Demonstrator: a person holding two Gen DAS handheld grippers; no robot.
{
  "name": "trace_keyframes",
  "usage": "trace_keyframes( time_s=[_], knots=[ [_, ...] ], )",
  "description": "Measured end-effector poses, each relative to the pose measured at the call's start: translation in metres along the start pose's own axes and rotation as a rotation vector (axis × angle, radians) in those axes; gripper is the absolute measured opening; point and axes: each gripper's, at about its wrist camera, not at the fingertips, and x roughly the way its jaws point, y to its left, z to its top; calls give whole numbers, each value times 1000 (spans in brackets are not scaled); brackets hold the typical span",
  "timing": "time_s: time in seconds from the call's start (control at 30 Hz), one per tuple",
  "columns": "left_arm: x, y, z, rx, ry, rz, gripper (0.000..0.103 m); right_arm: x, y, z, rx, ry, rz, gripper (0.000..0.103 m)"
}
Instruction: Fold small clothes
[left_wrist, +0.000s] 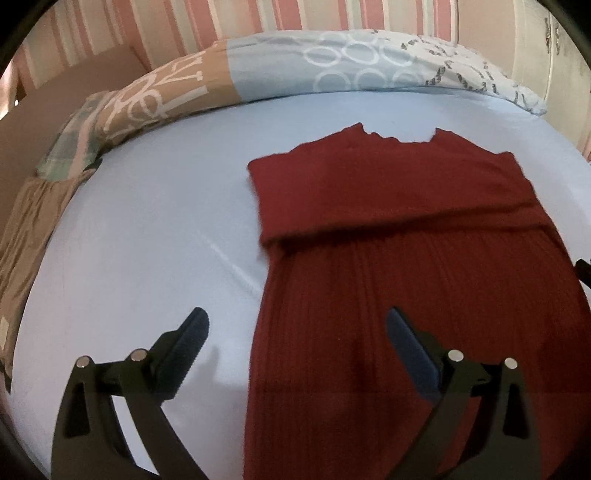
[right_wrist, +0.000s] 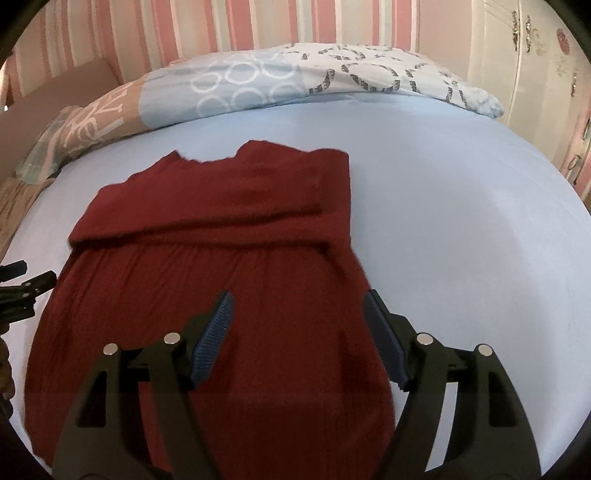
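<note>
Ribbed red knitwear (left_wrist: 388, 280) lies flat on the pale blue sheet (left_wrist: 147, 229), its far part already folded over into a band, with a rumpled duvet (left_wrist: 332, 66) beyond it. Both the left gripper (left_wrist: 295, 332) and the right gripper (right_wrist: 297, 314) hover above the near part with fingers spread and nothing between them. It looks soft, light and limp, likely to sag and stretch, so the near hem corners seem the best places to pinch.
</note>
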Motion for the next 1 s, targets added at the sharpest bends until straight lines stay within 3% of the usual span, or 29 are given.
trace_keyframes(
  time_s=[0.3,0.6,1.0],
  knots=[
    [-59,12,-67,-6,-6,41,97,-67,11,-60,-59,-2,-5,80],
    [-94,23,-137,-53,11,-24,97,-118,10,-123,-65,-1,-30,84],
    [-107,17,-173,-105,29,-98,97,-144,10,-142,-44,-7,-10,86]
  ],
)
